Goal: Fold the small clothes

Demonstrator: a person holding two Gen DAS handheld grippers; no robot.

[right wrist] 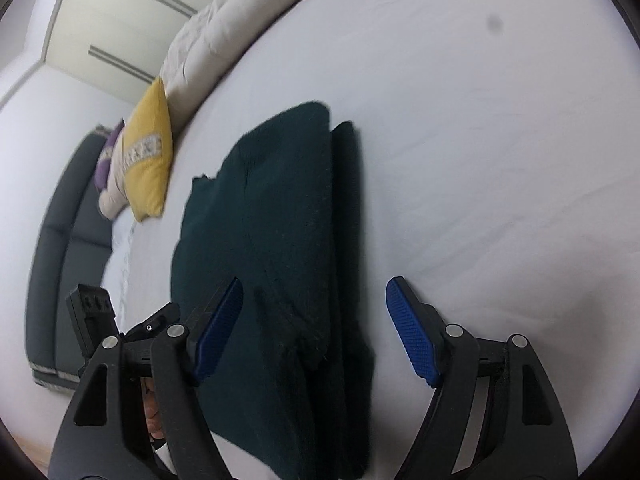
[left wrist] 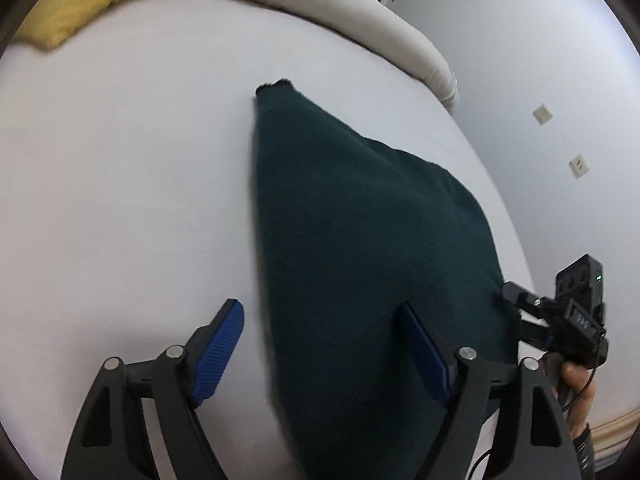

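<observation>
Nearest in the left wrist view, the left claw [left wrist: 320, 344] stands wide and holds nothing, its blue pads straddling the near left edge of the dark green garment [left wrist: 360, 240]. In the right wrist view the right claw [right wrist: 314, 328] is equally wide and empty, set over the garment's near right edge, where a folded layer shows a loose lip.

The garment lies partly folded on the white bed [left wrist: 120, 180], running from 6 o'clock up toward 12 in both views, its narrow end farthest away.

The knit looks thick and soft. If either claw closes here it may catch only the top layer, so a lift would peel the existing fold apart. Closing too deep could pinch the sheet along with the cloth. Uneven pulls from the two sides would skew the fold line.

Beyond, at 10 o'clock, a yellow pillow [right wrist: 148, 156] rests against a rolled pale duvet [right wrist: 208, 32], well apart from the work.
</observation>
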